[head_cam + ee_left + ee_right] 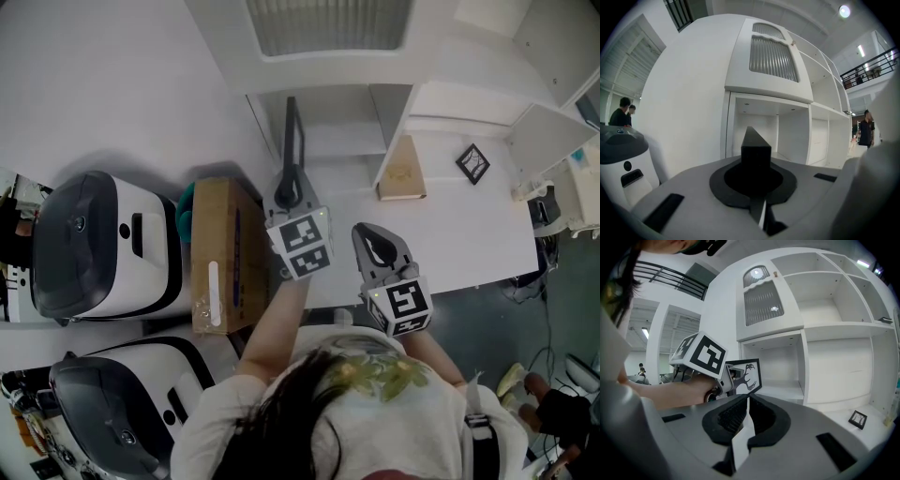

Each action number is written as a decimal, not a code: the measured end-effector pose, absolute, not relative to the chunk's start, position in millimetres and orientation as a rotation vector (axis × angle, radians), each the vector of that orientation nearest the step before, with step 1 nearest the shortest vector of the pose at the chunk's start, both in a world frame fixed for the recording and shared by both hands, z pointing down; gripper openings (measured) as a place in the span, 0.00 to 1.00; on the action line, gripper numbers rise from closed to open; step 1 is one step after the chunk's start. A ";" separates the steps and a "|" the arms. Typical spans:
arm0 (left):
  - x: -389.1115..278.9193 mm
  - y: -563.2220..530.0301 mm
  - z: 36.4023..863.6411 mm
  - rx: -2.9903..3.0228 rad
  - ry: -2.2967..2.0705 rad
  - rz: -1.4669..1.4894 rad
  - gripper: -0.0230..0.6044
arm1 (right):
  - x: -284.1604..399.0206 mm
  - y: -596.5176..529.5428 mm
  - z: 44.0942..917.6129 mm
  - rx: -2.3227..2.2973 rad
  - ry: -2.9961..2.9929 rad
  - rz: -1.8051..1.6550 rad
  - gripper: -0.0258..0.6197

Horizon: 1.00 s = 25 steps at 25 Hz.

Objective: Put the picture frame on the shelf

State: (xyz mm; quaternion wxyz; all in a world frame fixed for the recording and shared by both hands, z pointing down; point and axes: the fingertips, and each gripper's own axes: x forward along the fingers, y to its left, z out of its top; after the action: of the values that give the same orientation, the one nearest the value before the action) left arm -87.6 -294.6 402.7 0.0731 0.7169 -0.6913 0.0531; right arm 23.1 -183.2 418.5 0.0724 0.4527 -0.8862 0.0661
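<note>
Frame poised at shelf [441, 98] mouth
L gripper [287, 184] clamps frame [292, 131] edge-on before lower-left bay; R gripper [375, 246] closed, empty. Risk: thin grip lets frame twist, clip divider [392, 136], drop.

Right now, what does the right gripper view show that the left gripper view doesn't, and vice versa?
Only the right gripper view: the picture frame's printed face, the left claw seen from outside gripping it, the right claw shut and empty, and a small frame on the counter.
Only the left gripper view: the picture frame edge-on, a black wedge between the left claw's jaws, and a white machine close at left.
Both: the white shelf with its louvered door and open bays below.
</note>
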 end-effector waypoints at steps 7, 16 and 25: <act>-89.4 -301.8 402.7 2.159 -2.076 0.160 0.09 | 20.0 -186.3 417.9 1.369 -2.651 0.186 0.10; -92.0 -312.6 402.9 2.163 -2.071 0.165 0.09 | 17.7 -191.8 416.6 1.386 -2.642 0.177 0.10; -92.8 -324.7 403.2 2.177 -2.068 0.177 0.09 | 16.0 -200.5 416.5 1.406 -2.635 0.165 0.10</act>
State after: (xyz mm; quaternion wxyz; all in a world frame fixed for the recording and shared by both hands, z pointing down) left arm -92.8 -324.7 403.2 0.0669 0.7220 -0.6861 0.0588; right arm 16.0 -200.5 416.5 0.0751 0.4686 -0.8785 0.0549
